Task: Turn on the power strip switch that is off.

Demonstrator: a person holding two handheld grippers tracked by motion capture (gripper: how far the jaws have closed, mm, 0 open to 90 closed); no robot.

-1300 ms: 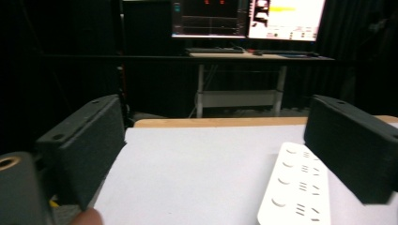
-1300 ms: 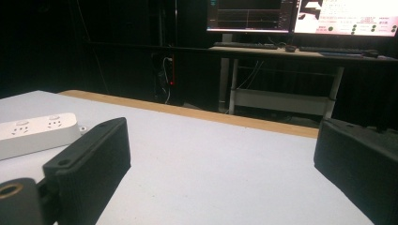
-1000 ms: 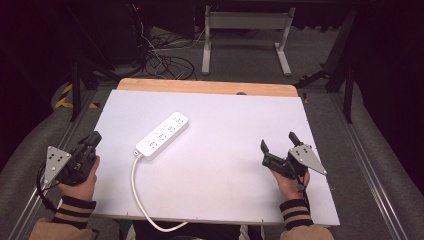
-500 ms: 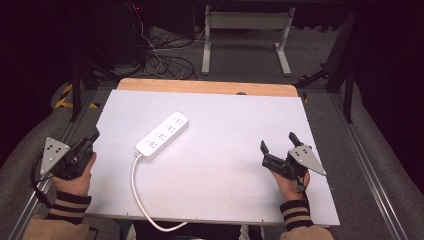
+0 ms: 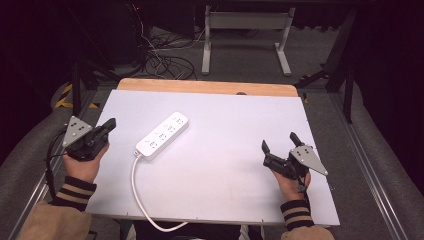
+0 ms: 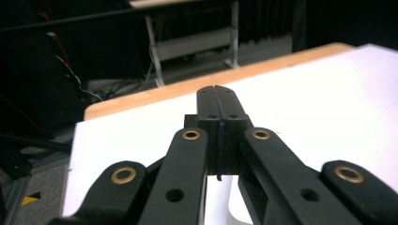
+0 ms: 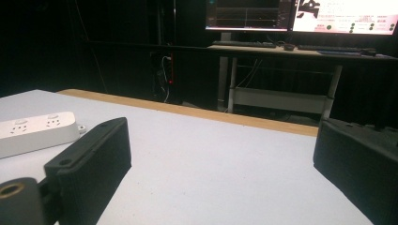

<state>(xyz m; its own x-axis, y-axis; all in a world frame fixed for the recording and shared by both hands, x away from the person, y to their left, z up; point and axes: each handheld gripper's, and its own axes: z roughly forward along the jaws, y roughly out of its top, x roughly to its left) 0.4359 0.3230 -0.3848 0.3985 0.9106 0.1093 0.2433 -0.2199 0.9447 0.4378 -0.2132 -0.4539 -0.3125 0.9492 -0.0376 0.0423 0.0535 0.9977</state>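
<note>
A white power strip [image 5: 162, 135] lies slantwise on the white table [image 5: 225, 115], left of the middle; its end also shows in the right gripper view [image 7: 35, 131]. Its white cord [image 5: 137, 195] runs down and off the front edge. My left gripper [image 5: 110, 123] is held at the table's left edge, a little left of the strip, jaws pressed together with nothing between them [image 6: 217, 96]. My right gripper [image 5: 279, 141] rests on the table at the right front, jaws wide apart and empty [image 7: 220, 154].
The table's far edge is bare wood [image 5: 210, 87]. Beyond it stand a metal desk frame [image 5: 245, 22] and loose cables [image 5: 165, 62] on the floor. Monitors [image 7: 300, 14] glow on a desk far behind.
My left gripper has moved forward and inward along the table's left edge toward the power strip. The right gripper has stayed where it was.
</note>
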